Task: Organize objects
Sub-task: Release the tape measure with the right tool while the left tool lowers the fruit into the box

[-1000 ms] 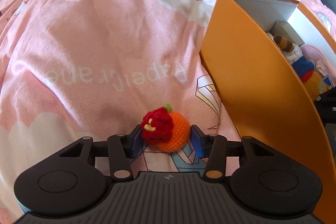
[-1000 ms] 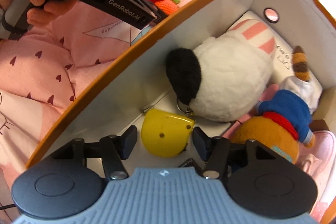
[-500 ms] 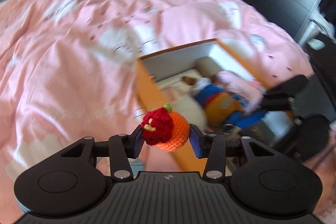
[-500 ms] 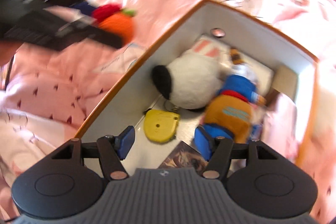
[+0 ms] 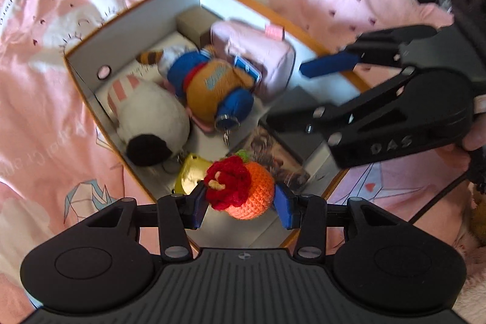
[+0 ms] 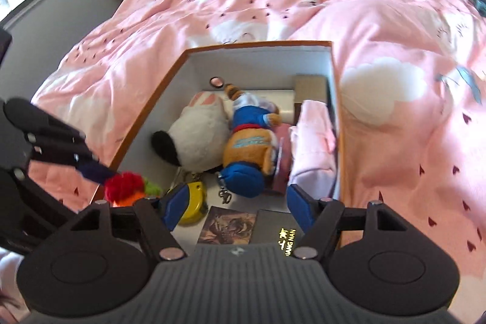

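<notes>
Crocheted orange pinched in left fingers; only the right view shows right fingers spread.

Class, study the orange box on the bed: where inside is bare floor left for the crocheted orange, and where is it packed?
Bare white floor shows at the near end of the orange box, between the yellow tag, the picture card and the near wall, below the crocheted orange in the left gripper. The far end is crowded with plush toys.
</notes>
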The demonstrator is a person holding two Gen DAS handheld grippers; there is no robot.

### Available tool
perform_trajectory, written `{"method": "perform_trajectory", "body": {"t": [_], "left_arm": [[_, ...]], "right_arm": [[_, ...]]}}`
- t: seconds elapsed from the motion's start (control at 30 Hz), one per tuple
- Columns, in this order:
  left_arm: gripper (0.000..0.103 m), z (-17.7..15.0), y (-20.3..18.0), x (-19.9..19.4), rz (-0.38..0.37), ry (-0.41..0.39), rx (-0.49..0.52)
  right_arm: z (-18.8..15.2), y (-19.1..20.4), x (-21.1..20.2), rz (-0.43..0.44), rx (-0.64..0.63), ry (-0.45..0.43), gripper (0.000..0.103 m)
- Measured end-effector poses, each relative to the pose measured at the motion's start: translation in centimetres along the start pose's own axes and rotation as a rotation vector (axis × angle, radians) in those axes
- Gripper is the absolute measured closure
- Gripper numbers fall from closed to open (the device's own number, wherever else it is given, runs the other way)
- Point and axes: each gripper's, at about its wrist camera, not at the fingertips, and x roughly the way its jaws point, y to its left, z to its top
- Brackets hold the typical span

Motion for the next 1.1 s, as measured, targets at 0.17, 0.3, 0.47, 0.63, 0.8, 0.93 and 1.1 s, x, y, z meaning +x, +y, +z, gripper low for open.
{"method": "perform_trajectory", "body": {"t": [0.17, 0.3, 0.47, 0.63, 0.8, 0.93, 1.1], "left_arm": [[0.051, 1.2, 0.1, 2.8, 0.017, 0.152, 0.015], [0.051, 2.2, 0.2, 4.7, 0.022, 0.248, 0.035], [0.050, 2.7, 0.2, 6.2, 0.023, 0.321, 0.043], [0.048, 3.0, 0.5, 6.9, 0.000, 0.356, 0.018], [0.045, 2.8, 0.7, 7.0, -0.002, 0.351, 0.014], [0.036, 2.7, 0.9, 6.6, -0.034, 0.324, 0.000], [0.035, 2.2, 1.0, 5.5, -0.053, 0.273, -0.012]], "right_arm": [[-0.6, -1.2, 0.3, -0.006, 0.064, -0.044, 0.029], [-0.8, -1.1, 0.5, 0.013, 0.058, -0.062, 0.026], [-1.1, -1.0, 0.4, 0.017, 0.054, -0.089, 0.026], [-1.2, -1.2, 0.3, 0.018, 0.065, -0.100, 0.026], [-1.1, -1.1, 0.2, 0.012, 0.063, -0.099, 0.026], [-1.1, -1.1, 0.1, 0.005, 0.069, -0.098, 0.026], [-1.1, -1.1, -0.5, -0.004, 0.093, -0.104, 0.026]]}}
